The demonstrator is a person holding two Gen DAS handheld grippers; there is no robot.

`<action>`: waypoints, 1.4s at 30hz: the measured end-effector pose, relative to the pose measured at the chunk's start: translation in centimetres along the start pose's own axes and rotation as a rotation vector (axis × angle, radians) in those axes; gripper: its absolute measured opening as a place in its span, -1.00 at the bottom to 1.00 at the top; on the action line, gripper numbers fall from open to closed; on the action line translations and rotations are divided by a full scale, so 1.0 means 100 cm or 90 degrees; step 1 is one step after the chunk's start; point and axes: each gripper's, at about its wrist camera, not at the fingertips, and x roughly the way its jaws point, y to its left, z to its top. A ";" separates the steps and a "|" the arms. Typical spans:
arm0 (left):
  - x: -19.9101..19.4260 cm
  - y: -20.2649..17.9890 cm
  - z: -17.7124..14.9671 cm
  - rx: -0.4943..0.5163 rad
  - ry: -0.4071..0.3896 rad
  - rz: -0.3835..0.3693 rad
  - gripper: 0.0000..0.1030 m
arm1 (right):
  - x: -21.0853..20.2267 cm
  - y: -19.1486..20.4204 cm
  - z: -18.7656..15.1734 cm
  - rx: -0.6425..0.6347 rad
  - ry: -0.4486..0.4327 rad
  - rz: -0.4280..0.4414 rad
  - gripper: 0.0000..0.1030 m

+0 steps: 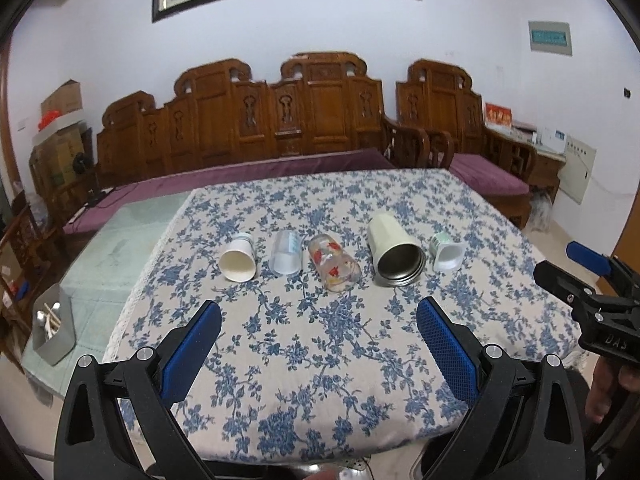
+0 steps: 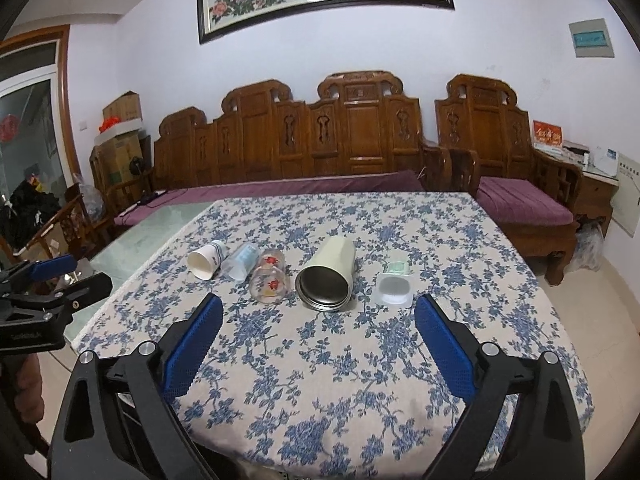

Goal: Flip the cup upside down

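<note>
Several cups lie on their sides in a row on the floral tablecloth (image 1: 320, 360), mouths toward me: a white paper cup (image 1: 238, 262) (image 2: 207, 262), a clear plastic cup (image 1: 285, 258) (image 2: 241, 263), a glass with red flowers (image 1: 335, 266) (image 2: 270, 278), a cream steel tumbler (image 1: 394, 252) (image 2: 327, 278) and a small white yogurt cup (image 1: 447, 251) (image 2: 394, 284). My left gripper (image 1: 319, 316) is open and empty, hovering above the cloth in front of the row. My right gripper (image 2: 319, 314) is open and empty, near the tumbler. Each gripper shows at the other view's edge (image 1: 580, 276) (image 2: 56, 276).
A carved wooden bench with purple cushions (image 1: 280, 168) stands behind the table. A grey holder with utensils (image 1: 54, 328) sits on the green table part at left. A wooden armchair (image 2: 520, 200) stands at right. Boxes (image 1: 60, 128) are stacked at far left.
</note>
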 end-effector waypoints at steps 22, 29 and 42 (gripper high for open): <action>0.163 0.020 0.058 -0.041 0.124 -0.073 0.80 | 0.140 -0.009 0.028 -0.023 0.102 0.043 0.46; 0.232 0.019 0.064 -0.047 0.196 -0.083 0.50 | 0.163 -0.009 0.017 -0.019 0.131 0.055 0.45; 0.315 0.009 0.056 -0.082 0.279 -0.053 0.36 | 0.179 -0.035 -0.014 0.021 0.173 0.050 0.45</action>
